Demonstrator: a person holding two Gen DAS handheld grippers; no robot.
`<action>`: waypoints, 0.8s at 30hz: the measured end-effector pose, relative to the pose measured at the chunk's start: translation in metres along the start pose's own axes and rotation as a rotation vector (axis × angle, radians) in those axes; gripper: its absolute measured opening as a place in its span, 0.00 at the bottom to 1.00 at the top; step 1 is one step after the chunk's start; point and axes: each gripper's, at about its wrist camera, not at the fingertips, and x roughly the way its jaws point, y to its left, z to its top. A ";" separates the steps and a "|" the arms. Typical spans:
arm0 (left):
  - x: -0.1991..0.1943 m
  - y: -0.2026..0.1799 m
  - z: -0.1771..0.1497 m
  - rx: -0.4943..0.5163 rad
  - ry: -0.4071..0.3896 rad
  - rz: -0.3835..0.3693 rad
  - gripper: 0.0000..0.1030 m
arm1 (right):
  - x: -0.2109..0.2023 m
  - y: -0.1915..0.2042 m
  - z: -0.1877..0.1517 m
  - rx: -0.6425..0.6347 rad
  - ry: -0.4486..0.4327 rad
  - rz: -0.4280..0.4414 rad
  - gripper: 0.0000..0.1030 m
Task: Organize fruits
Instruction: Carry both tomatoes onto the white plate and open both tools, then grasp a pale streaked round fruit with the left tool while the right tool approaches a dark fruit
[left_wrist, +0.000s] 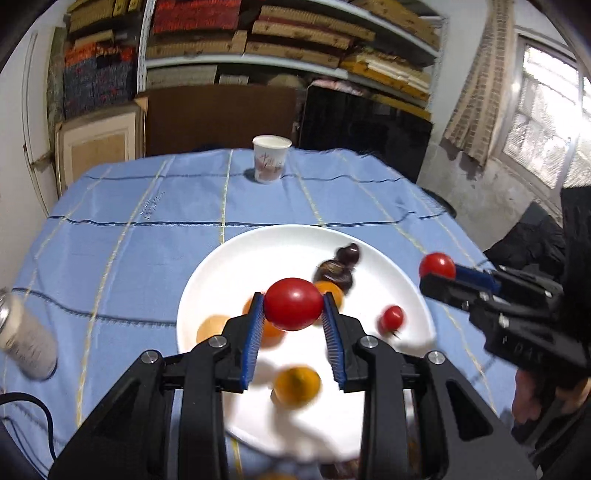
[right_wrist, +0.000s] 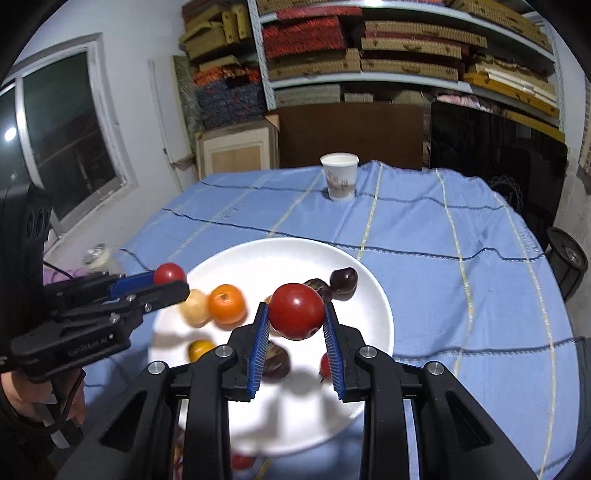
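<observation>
Both pairs of fingers (left_wrist: 255, 325) (right_wrist: 260, 332) pinch a red tomato (left_wrist: 293, 303) (right_wrist: 296, 311) above the plate (left_wrist: 236, 258).

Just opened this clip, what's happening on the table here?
A person is sorting fruit with a handheld gripper in each hand. The left gripper is shut on a red tomato, and the right gripper is shut on another red tomato; both are held above the white plate. On the plate lie orange fruits, dark chestnut-like ones and a small red tomato. A paper cup stands at the far edge of the blue tablecloth.
</observation>
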 end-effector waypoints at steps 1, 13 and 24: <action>0.009 0.003 0.004 -0.008 0.008 0.001 0.30 | 0.010 -0.002 0.001 0.004 0.011 0.002 0.29; 0.004 0.018 0.002 -0.096 -0.029 -0.022 0.62 | 0.017 -0.008 -0.011 0.025 0.011 0.029 0.42; -0.102 -0.032 -0.126 0.087 -0.042 -0.037 0.71 | -0.076 0.011 -0.116 0.095 -0.001 0.120 0.52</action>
